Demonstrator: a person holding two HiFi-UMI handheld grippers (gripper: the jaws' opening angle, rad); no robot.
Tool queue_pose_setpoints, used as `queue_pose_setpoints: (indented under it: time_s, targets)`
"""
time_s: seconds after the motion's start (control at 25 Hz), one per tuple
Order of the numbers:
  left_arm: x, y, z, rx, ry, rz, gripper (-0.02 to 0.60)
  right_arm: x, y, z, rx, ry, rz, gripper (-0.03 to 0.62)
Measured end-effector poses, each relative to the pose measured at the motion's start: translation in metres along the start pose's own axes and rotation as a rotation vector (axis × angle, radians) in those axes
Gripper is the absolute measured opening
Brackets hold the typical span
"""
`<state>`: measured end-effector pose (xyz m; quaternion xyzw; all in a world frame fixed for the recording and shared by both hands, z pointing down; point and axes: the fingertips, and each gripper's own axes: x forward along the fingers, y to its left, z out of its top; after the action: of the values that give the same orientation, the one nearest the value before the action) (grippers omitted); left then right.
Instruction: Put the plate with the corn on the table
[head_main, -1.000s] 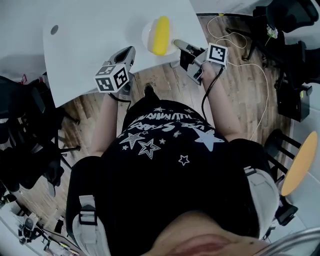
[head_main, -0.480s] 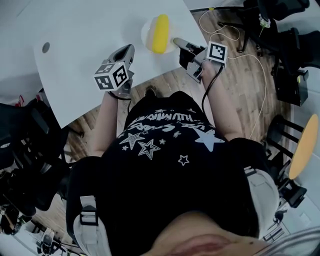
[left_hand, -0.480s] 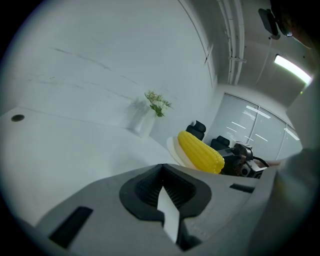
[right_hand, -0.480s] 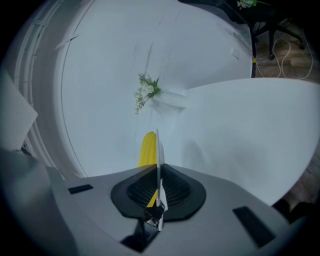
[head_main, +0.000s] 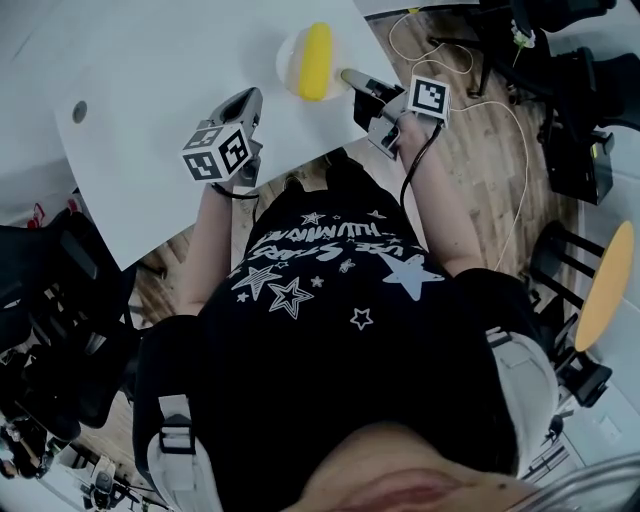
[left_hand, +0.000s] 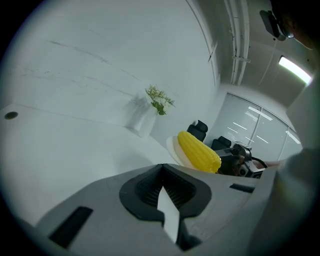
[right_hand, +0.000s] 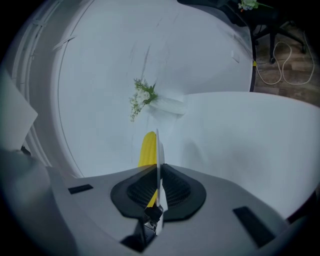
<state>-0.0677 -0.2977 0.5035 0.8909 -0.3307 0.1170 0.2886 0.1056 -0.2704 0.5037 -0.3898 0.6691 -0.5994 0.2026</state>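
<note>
White table (head_main: 150, 90) lies below the plate (head_main: 288, 62), its rim pinched by the right gripper (head_main: 349, 76); corn (head_main: 316, 60) lies crosswise beyond; left gripper (head_main: 254, 98) closed, empty.

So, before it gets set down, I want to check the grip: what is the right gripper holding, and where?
The plate with the corn, pinched edge-on at its rim between the fingers of the right gripper.

Your left tool (left_hand: 161, 175) has its jaws together. The white table (left_hand: 60, 150) lies ahead of it. To the right, corn (left_hand: 199, 151) lies on a plate (left_hand: 173, 149), with a vase of flowers (left_hand: 144, 120) beyond.
</note>
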Motion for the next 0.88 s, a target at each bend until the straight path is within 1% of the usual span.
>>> queue_pose_setpoints:
  time_s: [0.16,0.52,0.88]
  targets:
    - [0.016,-0.003,0.007,-0.018,-0.007,0.035,0.006,0.003,-0.006,0.021,0.004,0.034,0.02,0.021]
    - [0.059,-0.012,0.013,-0.027,0.001,0.099,0.006,0.0,-0.029,0.066,-0.008,0.12,0.021,0.021]
    - [0.093,-0.013,0.009,-0.084,-0.003,0.211,0.006,0.003,-0.064,0.098,-0.035,0.257,0.009,0.021]
